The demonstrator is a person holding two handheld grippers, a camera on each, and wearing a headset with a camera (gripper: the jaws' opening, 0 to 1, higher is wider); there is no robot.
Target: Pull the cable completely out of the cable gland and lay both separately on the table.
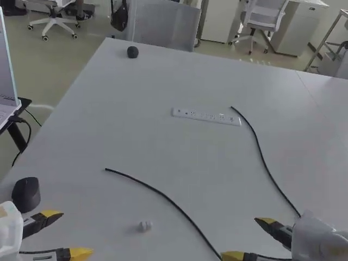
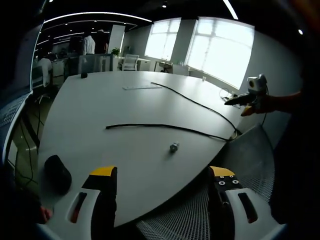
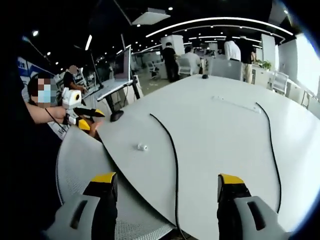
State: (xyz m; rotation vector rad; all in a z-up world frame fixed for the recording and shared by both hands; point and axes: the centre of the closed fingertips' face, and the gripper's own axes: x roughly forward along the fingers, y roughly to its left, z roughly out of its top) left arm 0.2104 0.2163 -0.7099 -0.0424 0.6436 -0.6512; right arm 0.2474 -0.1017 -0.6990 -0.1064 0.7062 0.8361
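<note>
The small grey round plastic cable gland [image 1: 143, 225] lies by itself on the wide pale grey tabletop [image 1: 163, 81], close to the near edge. The long thin black cable [image 1: 163, 197] lies just beside it and does not touch it. So I think the pull is done and the two things lie apart.

The left tool [image 1: 65, 235], with yellow tips, is open wide and holds nothing. The right tool [image 1: 247, 238] is open wide too and holds nothing. Both hang at the near edge, one on each side of the cable gland.

The cable gland looks light and hard. It is round, so it may roll if bumped. It is tiny, so the best hold is across its middle, with a soft squeeze. The cable looks light and bendy and would flop if lifted. A good place to grip it is close to its free end, out on the tabletop.

In the right gripper view the near end of the cable runs to the tabletop edge and dips over it, so a tug could make it slide off. A second thin black cable [image 1: 263, 157] lies to the right, well apart. A flat white power strip [image 1: 206, 116] is farther back. A dark rounded object [image 1: 26, 193] sits near the left tool. The middle of the tabletop is bare, with lots of room to move.
</note>
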